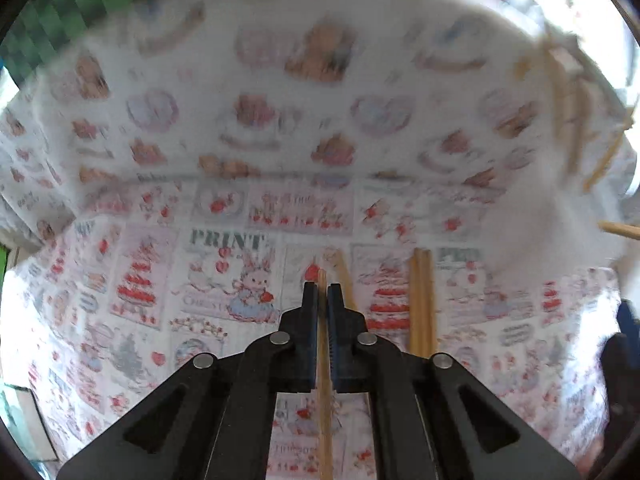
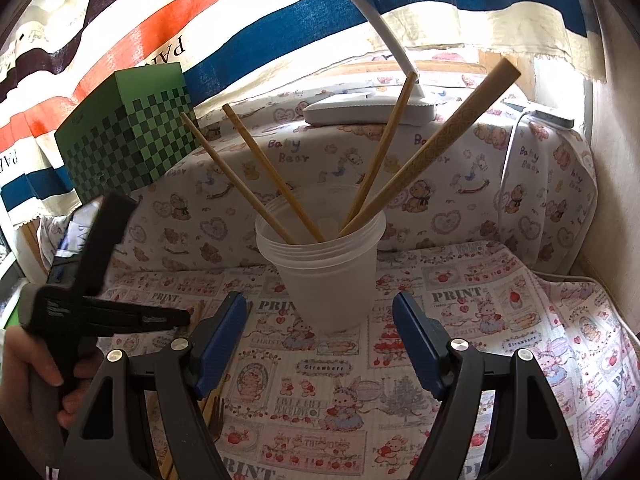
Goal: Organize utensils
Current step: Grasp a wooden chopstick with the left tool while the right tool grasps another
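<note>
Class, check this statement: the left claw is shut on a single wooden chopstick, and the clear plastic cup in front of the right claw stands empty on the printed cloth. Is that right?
Not quite. The clear plastic cup is not empty: the right wrist view shows four wooden sticks leaning in it. The rest holds: the left claw is shut on a single wooden chopstick, and the cup stands on the printed cloth in front of the right claw.

Left view motion-blurred; fork (image 2: 216,414) half hidden behind right tool (image 2: 320,328)
</note>
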Motion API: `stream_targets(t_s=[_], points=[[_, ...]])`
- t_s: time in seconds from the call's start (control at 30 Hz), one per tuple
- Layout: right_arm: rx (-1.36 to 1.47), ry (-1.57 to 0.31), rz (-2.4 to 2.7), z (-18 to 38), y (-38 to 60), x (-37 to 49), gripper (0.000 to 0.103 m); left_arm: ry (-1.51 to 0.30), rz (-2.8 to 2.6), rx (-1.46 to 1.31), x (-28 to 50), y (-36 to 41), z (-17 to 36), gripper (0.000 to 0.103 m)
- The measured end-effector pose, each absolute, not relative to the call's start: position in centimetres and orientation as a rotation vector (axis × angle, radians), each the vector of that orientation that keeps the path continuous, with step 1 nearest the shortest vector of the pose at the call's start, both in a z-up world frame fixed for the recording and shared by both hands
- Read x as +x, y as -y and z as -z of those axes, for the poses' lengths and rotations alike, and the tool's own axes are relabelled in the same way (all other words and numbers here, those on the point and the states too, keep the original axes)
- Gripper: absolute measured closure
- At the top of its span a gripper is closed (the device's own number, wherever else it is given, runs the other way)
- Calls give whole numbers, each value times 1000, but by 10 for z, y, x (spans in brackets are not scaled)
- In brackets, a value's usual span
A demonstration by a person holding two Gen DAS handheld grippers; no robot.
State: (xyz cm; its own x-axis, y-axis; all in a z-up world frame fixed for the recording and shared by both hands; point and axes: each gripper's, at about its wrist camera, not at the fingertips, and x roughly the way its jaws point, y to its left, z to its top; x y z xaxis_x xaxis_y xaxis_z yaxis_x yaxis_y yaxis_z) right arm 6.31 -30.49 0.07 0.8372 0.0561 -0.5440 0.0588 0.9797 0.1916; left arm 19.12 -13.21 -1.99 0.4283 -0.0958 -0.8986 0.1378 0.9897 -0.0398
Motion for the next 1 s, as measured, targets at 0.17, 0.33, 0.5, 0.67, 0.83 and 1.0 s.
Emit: stream_targets(t_s=[0.17, 0.33, 0.5, 0.67, 0.83, 1.0], points=[[229, -619, -56, 4, 301, 65, 26, -915, 184, 38, 161, 128, -48, 100], [237, -632, -92, 3, 296, 64, 30, -710, 215, 31, 112, 111, -116, 100], [249, -658, -115, 3, 296, 64, 39, -566, 262, -18, 70, 77, -145, 100], [303, -745, -190, 2, 295, 67, 60, -373, 322, -99, 31, 30, -128, 100], [260, -818, -185, 5, 274, 81, 70, -343, 312, -272, 37, -13, -106, 100], [227, -928, -167, 14, 248, 114, 81, -310, 282, -293, 37, -35, -98, 100]])
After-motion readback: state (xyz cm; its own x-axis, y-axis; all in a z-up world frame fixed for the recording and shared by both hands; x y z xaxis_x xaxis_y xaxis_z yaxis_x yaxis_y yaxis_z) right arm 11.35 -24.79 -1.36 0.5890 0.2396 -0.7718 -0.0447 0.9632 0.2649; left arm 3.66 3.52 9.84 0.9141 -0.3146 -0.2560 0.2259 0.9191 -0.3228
